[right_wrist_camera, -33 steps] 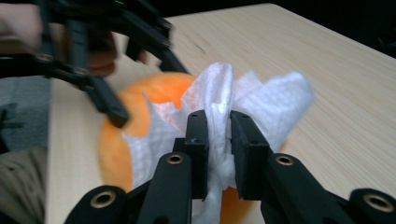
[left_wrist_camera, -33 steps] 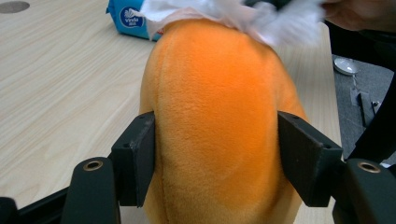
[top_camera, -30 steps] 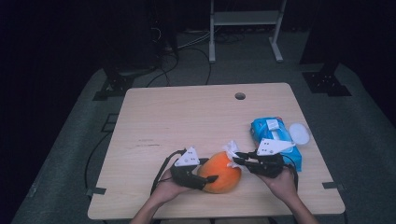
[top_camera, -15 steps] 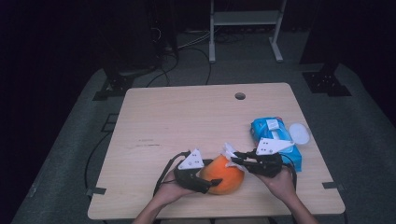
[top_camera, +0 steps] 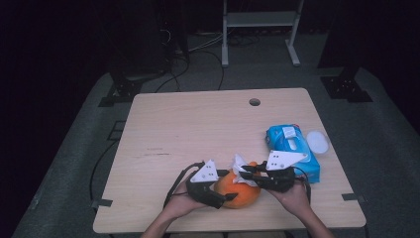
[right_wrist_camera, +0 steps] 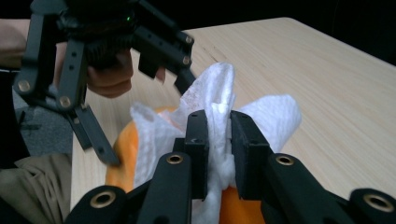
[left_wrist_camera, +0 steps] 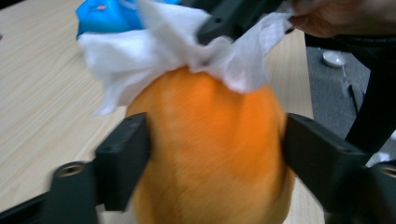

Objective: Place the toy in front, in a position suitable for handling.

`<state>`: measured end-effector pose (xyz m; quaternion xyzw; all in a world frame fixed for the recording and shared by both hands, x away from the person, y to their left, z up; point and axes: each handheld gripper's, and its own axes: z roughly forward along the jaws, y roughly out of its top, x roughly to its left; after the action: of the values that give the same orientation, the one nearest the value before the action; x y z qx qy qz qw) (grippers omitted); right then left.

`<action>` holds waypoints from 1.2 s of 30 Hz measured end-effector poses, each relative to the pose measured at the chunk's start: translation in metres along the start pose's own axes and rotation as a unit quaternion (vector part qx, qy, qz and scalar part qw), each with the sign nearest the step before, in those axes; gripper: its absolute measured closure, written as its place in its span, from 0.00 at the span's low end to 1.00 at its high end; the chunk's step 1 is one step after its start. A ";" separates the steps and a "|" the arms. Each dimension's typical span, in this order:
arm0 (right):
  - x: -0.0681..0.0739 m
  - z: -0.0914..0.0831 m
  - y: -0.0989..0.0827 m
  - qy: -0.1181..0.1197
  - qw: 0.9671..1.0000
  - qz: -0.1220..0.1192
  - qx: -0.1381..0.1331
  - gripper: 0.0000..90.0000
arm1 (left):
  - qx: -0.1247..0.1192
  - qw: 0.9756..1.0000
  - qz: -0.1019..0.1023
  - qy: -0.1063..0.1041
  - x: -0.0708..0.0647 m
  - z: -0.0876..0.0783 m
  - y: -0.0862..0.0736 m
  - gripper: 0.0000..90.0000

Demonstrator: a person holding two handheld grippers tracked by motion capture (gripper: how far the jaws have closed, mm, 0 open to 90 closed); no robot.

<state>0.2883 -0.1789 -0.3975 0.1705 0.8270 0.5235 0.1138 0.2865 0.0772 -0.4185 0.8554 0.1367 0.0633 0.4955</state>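
Orange and smooth-skinned, the round fruit [top_camera: 238, 189] sits at the near edge of the pale wooden table [top_camera: 198, 129], between our two hands, and we are in the middle of wiping it with a crumpled white paper wipe [right_wrist_camera: 219, 100]. Our right gripper [right_wrist_camera: 218, 140] has its jaws clamped on a bunched fold of that wipe, pressing it onto the top of the fruit. Our left gripper [left_wrist_camera: 215, 154] brackets the fruit's sides; its jaws have just been opening, and in the blurred left gripper view we cannot tell whether the pads touch the skin. A blue soft pack of wipes [top_camera: 292, 148] lies just to the right. Next, we judge, the fruit needs steadying or turning so the wipe can reach an unwiped part without it rolling off the edge.
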 end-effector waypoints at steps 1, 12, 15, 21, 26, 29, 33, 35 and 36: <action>-0.002 -0.001 -0.002 0.002 1.000 0.004 0.002 0.85 | 0.005 1.000 -0.011 0.002 0.002 0.000 0.000 0.18; 0.003 -0.005 0.003 -0.005 1.000 -0.008 -0.003 0.86 | -0.008 1.000 -0.006 0.008 -0.003 0.003 0.004 0.39; 0.014 -0.001 0.010 0.008 1.000 -0.024 -0.006 0.86 | -0.010 1.000 0.012 0.019 -0.008 0.004 0.007 0.41; 0.004 -0.003 0.003 0.005 1.000 -0.012 0.002 0.86 | 0.000 1.000 -0.021 -0.001 0.000 0.005 0.002 0.21; 0.008 -0.002 0.006 -0.003 1.000 -0.015 0.001 0.86 | -0.002 1.000 -0.010 0.000 0.000 0.006 0.001 0.33; 0.021 0.007 0.012 0.020 0.999 -0.026 -0.001 0.86 | -0.003 1.000 0.015 0.003 -0.008 0.009 0.005 0.37; 0.030 0.016 0.015 0.022 0.998 -0.058 0.023 0.86 | 0.007 0.999 0.038 0.005 -0.013 0.010 0.005 0.38; 0.023 0.011 0.012 0.017 0.999 -0.039 0.016 0.86 | 0.011 0.999 0.036 0.004 -0.009 0.007 0.001 0.39; 0.018 0.007 0.010 0.008 0.999 -0.033 0.015 0.86 | 0.012 0.999 0.034 0.004 -0.008 0.006 0.000 0.39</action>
<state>0.2758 -0.1620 -0.3911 0.1406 0.8408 0.5083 0.1219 0.2804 0.0694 -0.4215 0.8654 0.1106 0.0813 0.4819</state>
